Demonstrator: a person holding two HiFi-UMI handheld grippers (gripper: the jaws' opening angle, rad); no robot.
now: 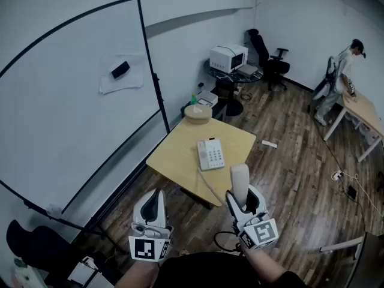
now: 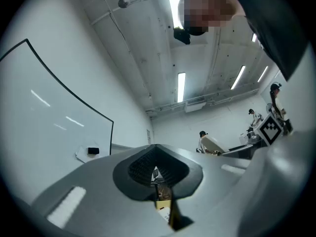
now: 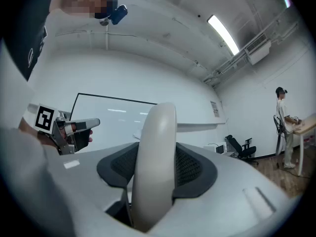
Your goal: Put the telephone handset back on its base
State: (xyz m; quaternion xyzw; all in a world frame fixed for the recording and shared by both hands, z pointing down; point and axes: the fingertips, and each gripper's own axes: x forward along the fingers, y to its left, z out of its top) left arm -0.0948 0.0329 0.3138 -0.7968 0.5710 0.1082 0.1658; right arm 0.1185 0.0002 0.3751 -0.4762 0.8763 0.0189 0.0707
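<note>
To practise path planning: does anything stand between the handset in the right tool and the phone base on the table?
Nothing visible does. The right tool holds the handset upright beside the table; the base lies uncovered, only the cord between them. The round dish sits at the far corner.

Right gripper (image 3: 155, 168) jaws clamped on upright cream handset (image 3: 157, 132); whiteboard (image 3: 113, 110) behind, person (image 3: 282, 127) far right.

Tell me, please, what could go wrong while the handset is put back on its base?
The handset stands upright in the right gripper, so it must be tilted flat and may land crooked on the base. Its cord hangs off the table edge and could snag or drag the base.
</note>
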